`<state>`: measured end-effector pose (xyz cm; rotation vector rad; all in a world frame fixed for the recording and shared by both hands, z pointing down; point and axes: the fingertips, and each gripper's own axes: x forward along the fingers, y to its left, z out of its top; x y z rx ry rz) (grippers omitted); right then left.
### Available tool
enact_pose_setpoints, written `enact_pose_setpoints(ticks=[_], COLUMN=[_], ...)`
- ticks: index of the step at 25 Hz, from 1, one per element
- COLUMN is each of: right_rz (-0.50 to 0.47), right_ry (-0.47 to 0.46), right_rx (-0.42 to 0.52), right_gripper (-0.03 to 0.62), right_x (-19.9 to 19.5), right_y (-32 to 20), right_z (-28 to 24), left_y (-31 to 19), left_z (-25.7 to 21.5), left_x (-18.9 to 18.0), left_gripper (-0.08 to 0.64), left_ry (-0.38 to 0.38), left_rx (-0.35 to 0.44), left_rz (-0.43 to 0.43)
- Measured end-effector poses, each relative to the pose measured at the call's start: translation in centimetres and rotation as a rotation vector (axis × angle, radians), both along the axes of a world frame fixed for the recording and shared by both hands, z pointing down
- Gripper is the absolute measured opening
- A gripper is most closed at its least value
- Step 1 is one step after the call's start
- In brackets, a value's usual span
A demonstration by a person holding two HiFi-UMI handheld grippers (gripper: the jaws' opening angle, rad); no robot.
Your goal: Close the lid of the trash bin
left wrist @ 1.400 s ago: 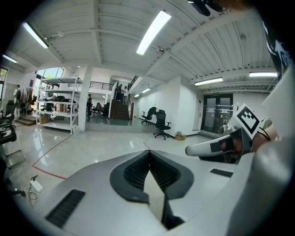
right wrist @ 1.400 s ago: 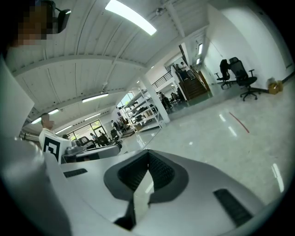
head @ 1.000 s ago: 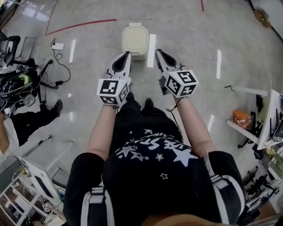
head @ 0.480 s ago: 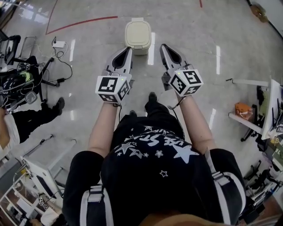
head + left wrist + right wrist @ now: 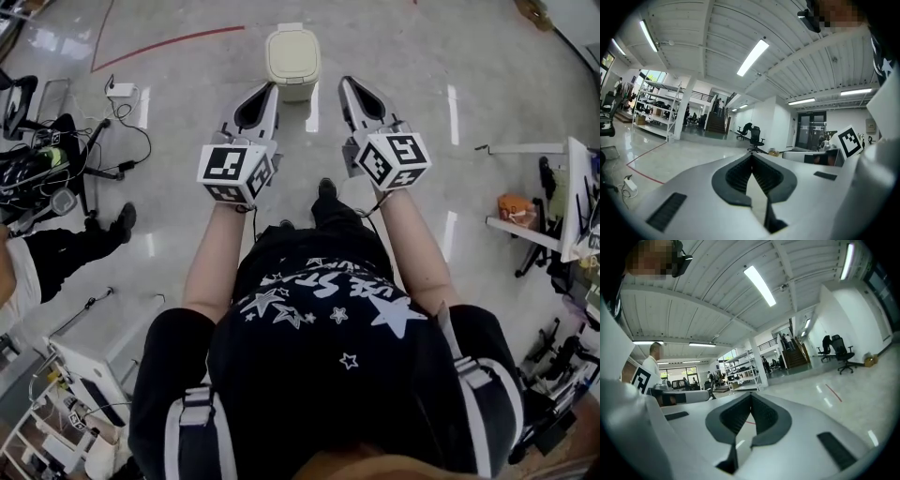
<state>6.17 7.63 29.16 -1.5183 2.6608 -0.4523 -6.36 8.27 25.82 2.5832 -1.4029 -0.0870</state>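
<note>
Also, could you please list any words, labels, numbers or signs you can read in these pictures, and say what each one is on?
Nothing reads clearly enough to quote.
Shirt: white lettering among stars, upside down and creased; unreadable.
Left gripper and right gripper: square black-and-white markers on their cubes, no words.
Trash bin: no label visible.

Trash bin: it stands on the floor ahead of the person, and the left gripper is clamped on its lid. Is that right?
No. The trash bin does stand on the floor ahead of the person, but the left gripper is not on its lid: the head view shows it in the air, apart from the bin, its fingers together on nothing.
</note>
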Motion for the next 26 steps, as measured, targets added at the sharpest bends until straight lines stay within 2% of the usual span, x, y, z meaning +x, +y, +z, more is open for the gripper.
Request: enact_pose_setpoints(ticks=[5, 16, 26], right_rz=[0.035, 0.02, 0.029], right_ry=[0.026, 0.091, 0.125], right_rx=[-0.017, -0.028, -0.022], right_gripper=[0.006, 0.006, 0.006], right_x=[-1.0, -4.4, -5.7], right_y=[2.3, 6.5, 8.5], right_z=[0.4, 0.8, 0.9], left_y=[2.4, 6.6, 8.3], left_z=[-0.4, 0.0, 0.8], left_x=[-0.9, -2.2, -4.5], left_gripper=[0.011, 0.011, 0.011], left_ry=[0.005, 0.015, -0.004], left_rx=[0.009, -0.005, -0.011], left_rz=[0.025, 0.077, 0.04])
